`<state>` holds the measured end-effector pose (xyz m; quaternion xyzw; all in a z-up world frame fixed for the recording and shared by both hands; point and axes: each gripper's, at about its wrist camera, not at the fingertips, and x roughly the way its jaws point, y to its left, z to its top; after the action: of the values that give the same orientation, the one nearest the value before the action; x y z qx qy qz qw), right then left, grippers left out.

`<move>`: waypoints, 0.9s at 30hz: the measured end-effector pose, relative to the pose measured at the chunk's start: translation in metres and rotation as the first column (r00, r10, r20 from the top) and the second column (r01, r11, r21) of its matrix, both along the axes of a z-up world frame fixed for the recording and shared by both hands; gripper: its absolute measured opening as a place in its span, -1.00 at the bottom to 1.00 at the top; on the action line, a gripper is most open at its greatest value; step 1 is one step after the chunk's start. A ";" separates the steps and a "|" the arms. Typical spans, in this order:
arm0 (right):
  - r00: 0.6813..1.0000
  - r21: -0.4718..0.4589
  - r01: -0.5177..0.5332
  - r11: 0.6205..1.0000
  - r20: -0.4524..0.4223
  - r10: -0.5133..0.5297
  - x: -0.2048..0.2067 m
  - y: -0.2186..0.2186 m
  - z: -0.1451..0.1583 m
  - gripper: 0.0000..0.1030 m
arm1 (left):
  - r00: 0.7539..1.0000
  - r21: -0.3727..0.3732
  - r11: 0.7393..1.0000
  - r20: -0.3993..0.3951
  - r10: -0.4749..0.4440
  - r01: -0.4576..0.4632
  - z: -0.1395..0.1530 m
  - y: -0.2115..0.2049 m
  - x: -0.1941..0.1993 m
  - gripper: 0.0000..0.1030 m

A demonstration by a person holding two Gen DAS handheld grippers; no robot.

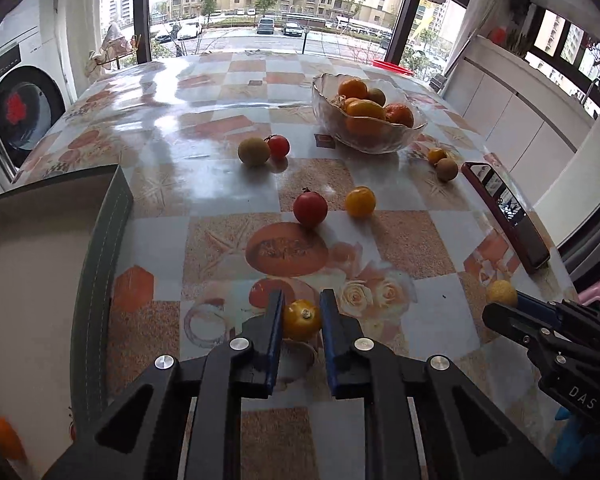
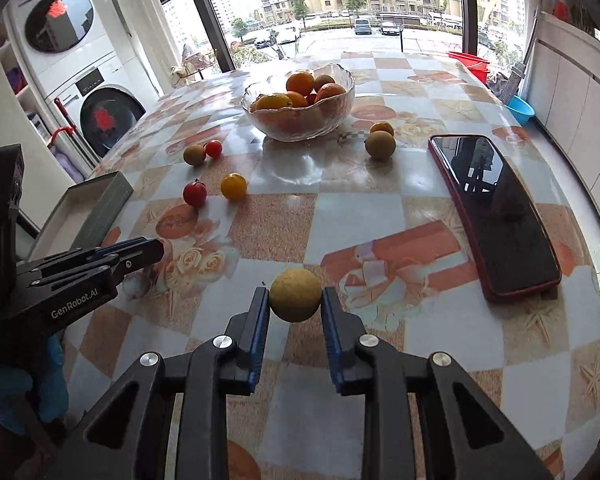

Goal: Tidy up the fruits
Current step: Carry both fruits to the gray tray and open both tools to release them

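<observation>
Low in the centre of the left wrist view, the left gripper is closing its blue-padded fingers around a yellow tomato, both pads touching its sides, so it is pinching the fruit just over the patterned tablecloth. Along the left edge of that frame a grey box is lying open, with an orange fruit showing in its lower left corner. Toward the middle, a red tomato and a small yellow-orange tomato are sitting just beside each other, apart from a brownish-green fruit touching another red tomato higher up. At upper right, a glass bowl is holding oranges and other fruit; right of it, a tiny orange fruit and a brown round fruit are resting together near a red-cased phone.

Low in the centre of the right wrist view, the right gripper is bracketing a pale yellow round fruit; its fingers are lying against both sides of the fruit, gripping it. At the left edge of this frame the left gripper is reaching in sideways, and from here I cannot tell how its fingers are standing.
</observation>
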<state>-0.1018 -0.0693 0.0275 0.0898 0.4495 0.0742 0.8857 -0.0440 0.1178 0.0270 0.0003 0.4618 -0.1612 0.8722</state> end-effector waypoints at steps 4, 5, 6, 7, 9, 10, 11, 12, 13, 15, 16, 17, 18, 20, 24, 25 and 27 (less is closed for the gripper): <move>1.000 0.010 -0.007 1.000 -0.001 0.007 -0.022 0.006 0.002 -0.45 | 0.999 -0.023 0.999 0.047 -0.028 0.030 0.018 0.007 -0.030 -0.62; 1.000 0.014 -0.010 1.000 -0.003 0.010 -0.025 0.008 0.002 -0.45 | 0.998 -0.028 0.999 0.057 -0.031 0.033 0.023 0.011 -0.036 -0.62; 1.000 0.016 -0.015 1.000 -0.004 0.015 -0.027 0.012 0.003 -0.45 | 0.997 -0.036 0.999 0.066 -0.032 0.035 0.028 0.014 -0.042 -0.62; 1.000 0.015 -0.019 1.000 -0.004 0.019 -0.029 0.016 0.004 -0.45 | 0.997 -0.043 0.998 0.075 -0.031 0.034 0.032 0.019 -0.047 -0.62; 0.999 0.017 -0.036 0.999 -0.003 0.036 -0.033 0.025 0.007 -0.45 | 0.995 -0.044 0.999 0.097 -0.016 0.021 0.041 0.031 -0.055 -0.62; 0.999 0.021 -0.045 0.999 -0.001 0.045 -0.034 0.031 0.009 -0.45 | 0.994 -0.045 0.999 0.109 -0.006 0.011 0.045 0.037 -0.058 -0.62; 0.998 0.024 -0.057 0.998 0.002 0.057 -0.035 0.037 0.012 -0.45 | 0.993 -0.044 0.999 0.120 0.007 -0.002 0.049 0.045 -0.061 -0.62; 0.997 0.027 -0.071 0.997 0.005 0.071 -0.035 0.044 0.014 -0.45 | 0.991 -0.040 0.999 0.130 0.023 -0.018 0.052 0.053 -0.063 -0.62; 0.996 0.028 -0.088 0.996 0.009 0.087 -0.036 0.053 0.017 -0.45 | 0.989 -0.036 0.999 0.139 0.040 -0.035 0.054 0.062 -0.065 -0.62; 0.992 0.030 -0.125 0.992 0.018 0.125 -0.035 0.071 0.022 -0.45 | 0.985 -0.016 0.997 0.153 0.075 -0.073 0.055 0.080 -0.068 -0.62; 0.989 0.031 -0.147 0.989 0.021 0.146 -0.034 0.082 0.025 -0.45 | 0.984 -0.005 0.996 0.155 0.092 -0.092 0.054 0.089 -0.068 -0.62; 0.986 0.034 -0.168 0.985 0.023 0.167 -0.033 0.092 0.027 -0.45 | 0.982 0.006 0.994 0.153 0.111 -0.113 0.053 0.098 -0.069 -0.62; 0.982 0.037 -0.190 0.981 0.026 0.189 -0.032 0.104 0.029 -0.45 | 0.981 0.014 0.991 0.147 0.126 -0.130 0.050 0.107 -0.070 -0.62; 0.972 0.036 -0.234 0.972 0.032 0.233 -0.030 0.128 0.032 -0.45 | 0.980 0.026 0.988 0.132 0.148 -0.153 0.043 0.123 -0.071 -0.62; 0.949 0.033 -0.314 0.949 0.033 0.313 -0.025 0.174 0.034 -0.45 | 0.975 0.079 0.980 0.140 0.172 -0.184 0.030 0.145 -0.080 -0.62; 0.944 0.037 -0.330 0.943 0.031 0.329 -0.023 0.184 0.034 -0.45 | 0.974 0.080 0.978 0.138 0.179 -0.191 0.027 0.150 -0.081 -0.62; 0.934 0.044 -0.358 0.933 0.027 0.357 -0.019 0.201 0.035 -0.45 | 0.971 0.069 0.975 0.131 0.200 -0.210 0.024 0.162 -0.083 -0.62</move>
<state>-0.1206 0.1321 0.0623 0.0270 0.4482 0.2456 0.8591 -0.1268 0.2799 0.0512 -0.0015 0.4107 -0.0509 0.9104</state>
